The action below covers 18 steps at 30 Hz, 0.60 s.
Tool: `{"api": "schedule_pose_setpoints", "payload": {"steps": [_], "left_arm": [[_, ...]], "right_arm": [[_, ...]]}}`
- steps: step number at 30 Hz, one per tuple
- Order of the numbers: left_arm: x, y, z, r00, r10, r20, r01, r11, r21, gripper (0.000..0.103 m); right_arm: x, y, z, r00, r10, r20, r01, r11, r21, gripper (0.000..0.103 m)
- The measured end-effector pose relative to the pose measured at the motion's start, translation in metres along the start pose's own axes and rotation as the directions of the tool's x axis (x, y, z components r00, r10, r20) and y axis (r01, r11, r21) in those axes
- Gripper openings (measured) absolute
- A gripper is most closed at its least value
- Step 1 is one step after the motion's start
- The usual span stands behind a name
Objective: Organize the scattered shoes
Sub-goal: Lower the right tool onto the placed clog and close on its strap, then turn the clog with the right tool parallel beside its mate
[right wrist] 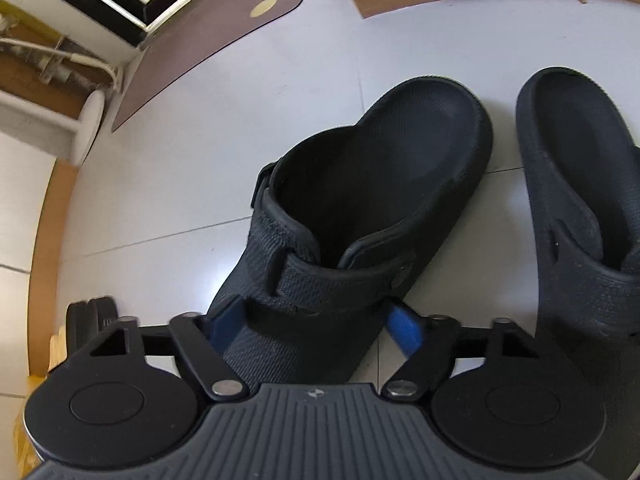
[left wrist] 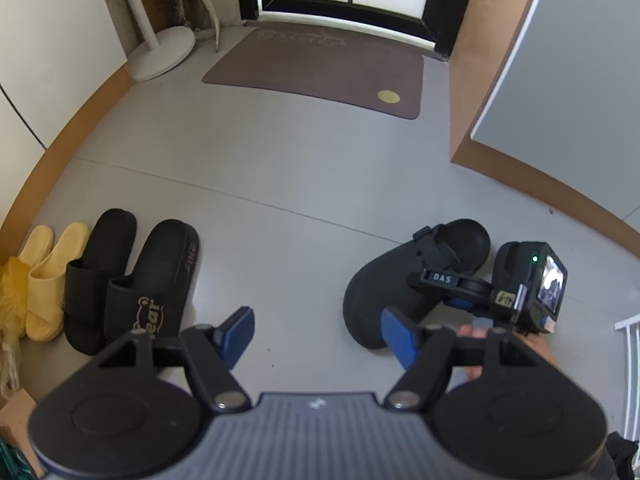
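The right gripper (right wrist: 314,330) straddles the toe of a black clog (right wrist: 360,208) on the floor (right wrist: 180,200) — blue pads at its sides, pressing cannot be told. Its mate (right wrist: 580,200) lies at 3 o'clock. The left gripper (left wrist: 316,336) hangs apart, empty — black slides (left wrist: 132,280) at 9 o'clock.

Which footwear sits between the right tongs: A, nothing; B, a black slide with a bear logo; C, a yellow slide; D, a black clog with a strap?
D: in the right wrist view the right tongs straddle the toe end of the black clog.
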<state>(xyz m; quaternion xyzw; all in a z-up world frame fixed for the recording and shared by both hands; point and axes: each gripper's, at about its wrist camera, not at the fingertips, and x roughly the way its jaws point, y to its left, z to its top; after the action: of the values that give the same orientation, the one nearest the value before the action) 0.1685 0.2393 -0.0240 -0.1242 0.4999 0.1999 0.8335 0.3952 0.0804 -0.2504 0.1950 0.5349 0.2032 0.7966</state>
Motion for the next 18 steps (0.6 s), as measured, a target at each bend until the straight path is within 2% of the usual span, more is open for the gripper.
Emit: {"api": "schedule_pose_setpoints", "payload": {"steps": [8,14,18], "left_arm": [[-0.008,-0.012,0.001,0.999,-0.023,0.024,0.022,1.0,0.017,0.073],[-0.018,-0.003,0.001,0.999,-0.012,0.048,0.011,1.0,0.003,0.073],[-0.016,0.007,0.0,0.999,-0.008,0.034,0.008,1.0,-0.01,0.073]], "right_arm": [[-0.009,0.012,0.001,0.998,-0.055,-0.029,0.049,0.985,-0.163,0.066],[-0.02,0.013,0.004,0.995,-0.092,-0.038,0.079,0.96,-0.267,0.06],[-0.03,0.015,0.002,0.99,-0.134,-0.045,0.113,0.943,-0.314,0.05]]}}
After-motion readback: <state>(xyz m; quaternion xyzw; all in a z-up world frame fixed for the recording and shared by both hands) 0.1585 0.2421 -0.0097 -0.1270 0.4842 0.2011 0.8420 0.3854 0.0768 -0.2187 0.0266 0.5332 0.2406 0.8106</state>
